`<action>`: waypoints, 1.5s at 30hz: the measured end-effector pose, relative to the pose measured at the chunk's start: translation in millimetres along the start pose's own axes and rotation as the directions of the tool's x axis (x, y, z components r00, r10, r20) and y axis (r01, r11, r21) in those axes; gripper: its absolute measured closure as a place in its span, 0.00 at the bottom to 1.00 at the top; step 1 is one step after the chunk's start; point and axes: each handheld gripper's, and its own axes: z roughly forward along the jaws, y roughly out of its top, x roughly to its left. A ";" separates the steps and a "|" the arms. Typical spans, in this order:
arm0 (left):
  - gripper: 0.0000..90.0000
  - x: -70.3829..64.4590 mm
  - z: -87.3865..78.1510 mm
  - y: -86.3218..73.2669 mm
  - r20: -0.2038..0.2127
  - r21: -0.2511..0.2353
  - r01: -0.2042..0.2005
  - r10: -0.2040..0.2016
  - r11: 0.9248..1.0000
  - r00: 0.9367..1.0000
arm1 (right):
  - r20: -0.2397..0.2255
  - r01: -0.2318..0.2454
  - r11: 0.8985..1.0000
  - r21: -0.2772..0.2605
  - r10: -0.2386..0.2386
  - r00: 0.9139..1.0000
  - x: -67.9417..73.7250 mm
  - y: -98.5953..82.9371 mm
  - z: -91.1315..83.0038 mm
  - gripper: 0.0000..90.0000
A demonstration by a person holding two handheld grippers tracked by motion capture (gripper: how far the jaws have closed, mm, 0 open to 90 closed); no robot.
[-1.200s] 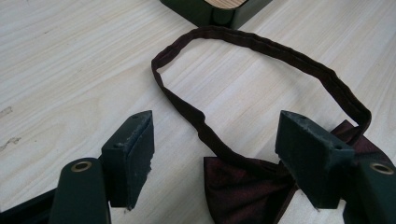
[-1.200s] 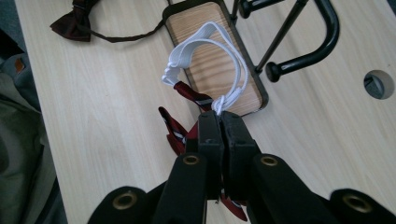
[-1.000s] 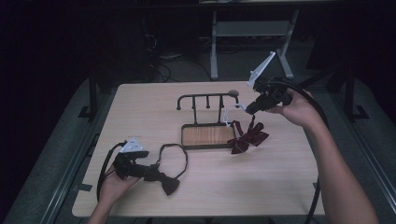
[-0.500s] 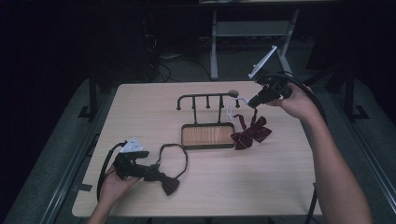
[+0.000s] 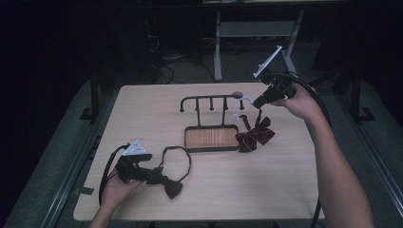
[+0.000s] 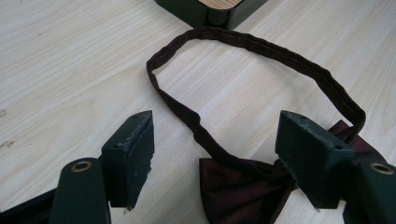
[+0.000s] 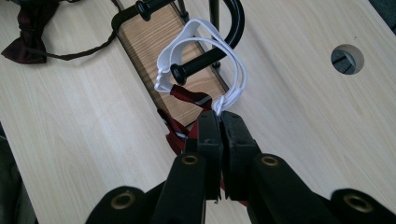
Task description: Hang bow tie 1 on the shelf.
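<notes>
a: what's hard to see?
b: the red bow tie (image 5: 255, 134) right of the rack (image 5: 212, 121) is partly behind the right gripper (image 7: 219, 122), which is clamped on its white strap (image 7: 201, 58), looped on a peg

a: the left?
b: left gripper (image 6: 212, 154) wide open, low, straddling the dark bow tie (image 6: 243, 186) near the rack, cut off below

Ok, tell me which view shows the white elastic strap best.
The right gripper view: the white elastic strap is close and sharp, looped over a peg of the black rack and pinched in the right claw. The high view shows it small and faint beside the rack's end.
</notes>
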 end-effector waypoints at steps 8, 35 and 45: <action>0.32 -0.1 0.1 0.0 0.003 0.002 0.003 -0.003 1.000 1.000 | -0.006 -0.001 1.000 0.010 0.001 1.000 -2.1 -1.0 1.9 0.96; 0.32 -1.2 2.6 -0.5 0.013 0.011 0.009 -0.009 1.000 1.000 | -0.078 -0.007 1.000 -0.008 0.006 0.997 -0.9 -37.4 19.8 0.81; 0.32 -1.0 3.2 -0.5 0.014 0.012 -0.003 0.003 1.000 1.000 | -0.091 -0.002 1.000 -0.021 0.000 0.996 5.9 -47.0 24.3 0.76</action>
